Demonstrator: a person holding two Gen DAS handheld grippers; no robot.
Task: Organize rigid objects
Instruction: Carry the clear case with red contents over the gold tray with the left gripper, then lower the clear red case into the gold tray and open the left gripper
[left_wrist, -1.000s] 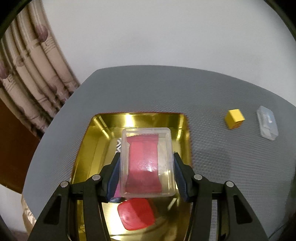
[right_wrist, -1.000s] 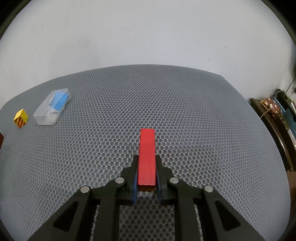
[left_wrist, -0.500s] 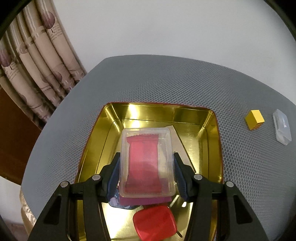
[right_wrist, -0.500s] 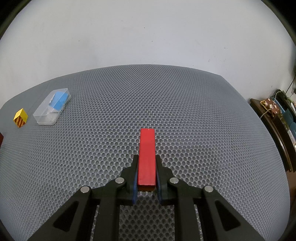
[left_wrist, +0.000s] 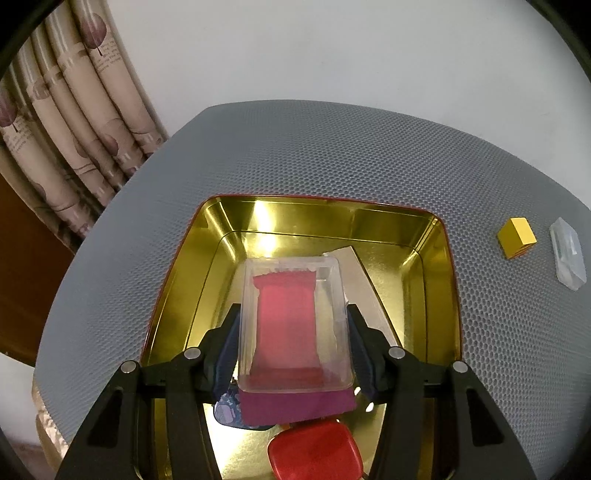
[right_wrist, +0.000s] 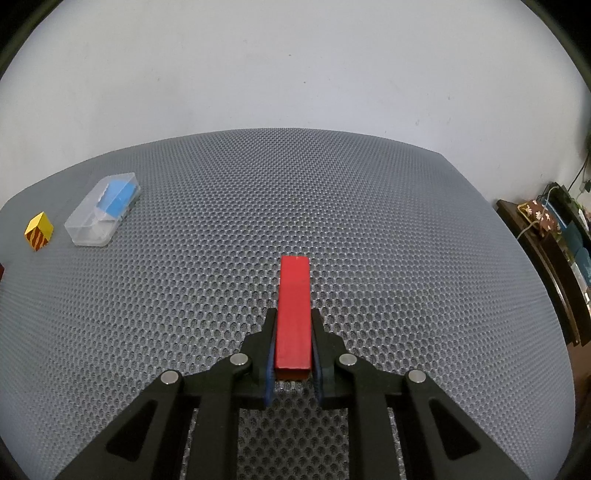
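Observation:
My left gripper holds a clear plastic box with a red insert, low inside the gold tin tray. Its jaws are opening, with the box still between the pads and touching both. Under the box lie a purple card, a blue patterned piece, a red rounded lid and a white card. My right gripper is shut on a long red block, which points away over the grey mesh table.
A yellow cube and a small clear case with a blue piece inside lie on the mesh between the tray and the right gripper. Curtains hang left of the table; dark furniture stands right.
My left gripper carried the clear box forward and down into the tray, so the tray's far wall and right side now show fully. The right gripper and red block stayed still.

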